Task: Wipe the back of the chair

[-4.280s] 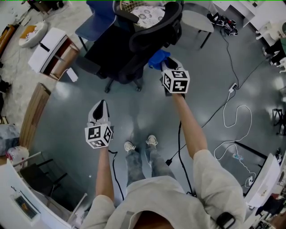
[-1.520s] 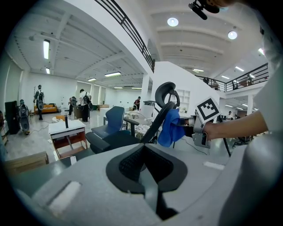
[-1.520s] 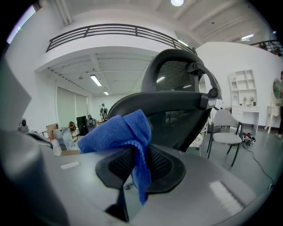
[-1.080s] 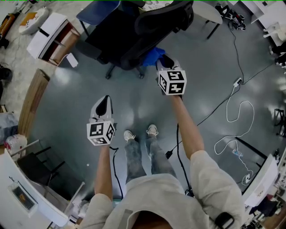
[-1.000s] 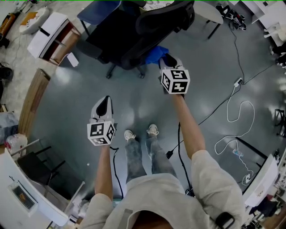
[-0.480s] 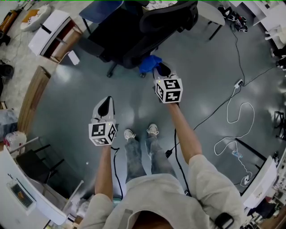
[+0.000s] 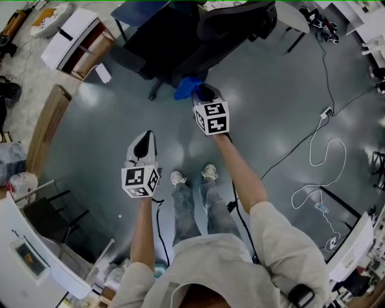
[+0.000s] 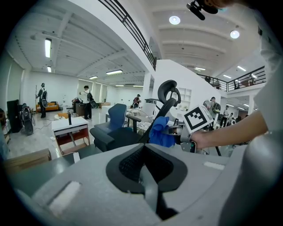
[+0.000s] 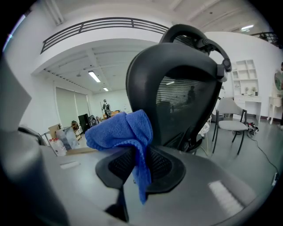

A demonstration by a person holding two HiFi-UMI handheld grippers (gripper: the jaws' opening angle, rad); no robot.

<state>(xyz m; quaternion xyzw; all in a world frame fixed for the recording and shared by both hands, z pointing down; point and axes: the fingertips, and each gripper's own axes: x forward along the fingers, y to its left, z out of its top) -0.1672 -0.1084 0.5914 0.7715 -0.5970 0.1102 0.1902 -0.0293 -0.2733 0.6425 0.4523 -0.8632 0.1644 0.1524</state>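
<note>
The black office chair (image 7: 231, 27) stands at the top of the head view; its mesh back (image 9: 185, 97) fills the right gripper view. My right gripper (image 7: 201, 96) is shut on a bunched blue cloth (image 7: 186, 87) held low at the rear of the chair back. The cloth (image 9: 121, 132) hangs over the jaws in the right gripper view. Whether it touches the chair I cannot tell. My left gripper (image 7: 141, 144) hangs lower left over the grey floor, shut and holding nothing. Its own view shows the chair (image 8: 168, 99), the cloth (image 8: 160, 132) and the right gripper (image 8: 198, 120) ahead.
A white-and-wood low cabinet (image 7: 75, 48) and a blue chair (image 7: 138, 9) stand left of the office chair. A wooden board (image 7: 51, 126) lies at the left. Cables (image 7: 319, 162) trail over the floor at the right. The person's feet (image 7: 192, 175) are below the grippers.
My right gripper has carried the blue cloth leftward and a little lower along the chair's rear. The left gripper has stayed about where it was.
</note>
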